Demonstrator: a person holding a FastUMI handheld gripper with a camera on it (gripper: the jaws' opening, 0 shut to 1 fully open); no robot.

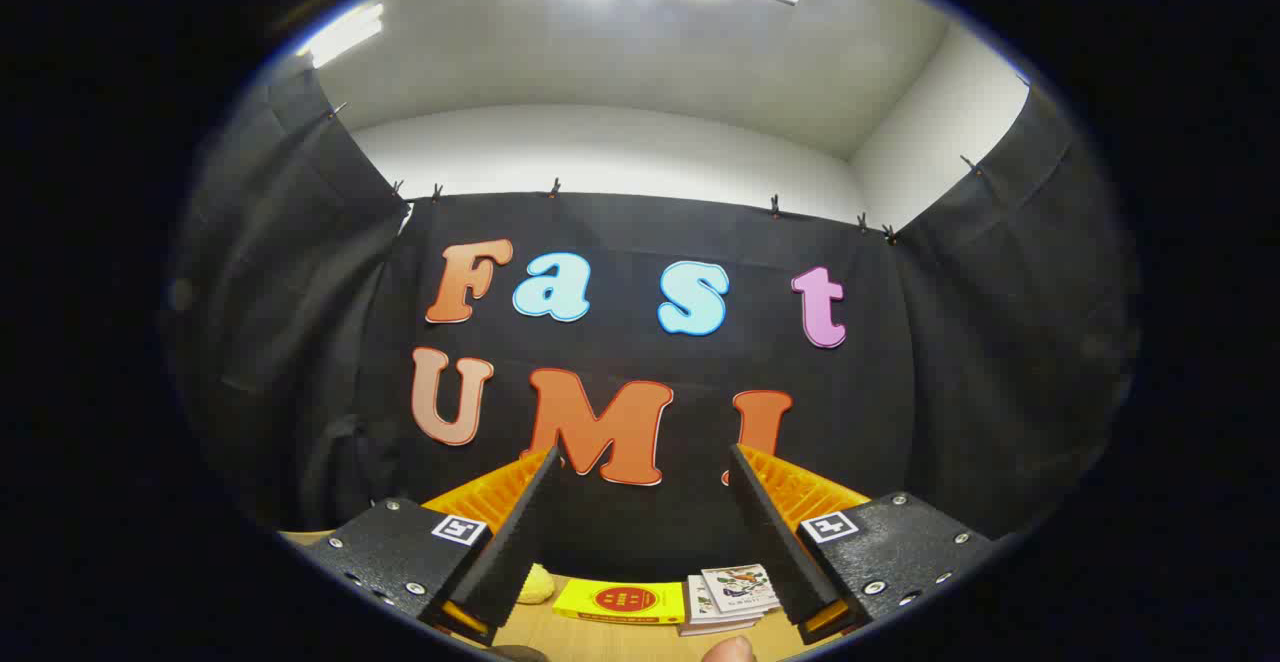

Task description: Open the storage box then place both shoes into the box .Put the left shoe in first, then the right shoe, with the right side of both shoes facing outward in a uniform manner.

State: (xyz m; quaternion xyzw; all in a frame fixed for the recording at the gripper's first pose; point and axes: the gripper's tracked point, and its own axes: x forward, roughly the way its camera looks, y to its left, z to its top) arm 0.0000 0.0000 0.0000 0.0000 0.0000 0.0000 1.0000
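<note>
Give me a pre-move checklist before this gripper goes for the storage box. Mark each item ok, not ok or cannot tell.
1. Gripper open: ok, the fingers stand wide apart.
2. Nothing held: ok, the gap between the fingers is free.
3. Gripper aimed at the work: not ok, it points up at the booth wall and ceiling.
4. Storage box located: cannot tell.
5. Shoes located: cannot tell.
6. Table ahead free of clutter: not ok, a yellow box, a stack of booklets and a small yellow object lie just below the fingers.
</note>
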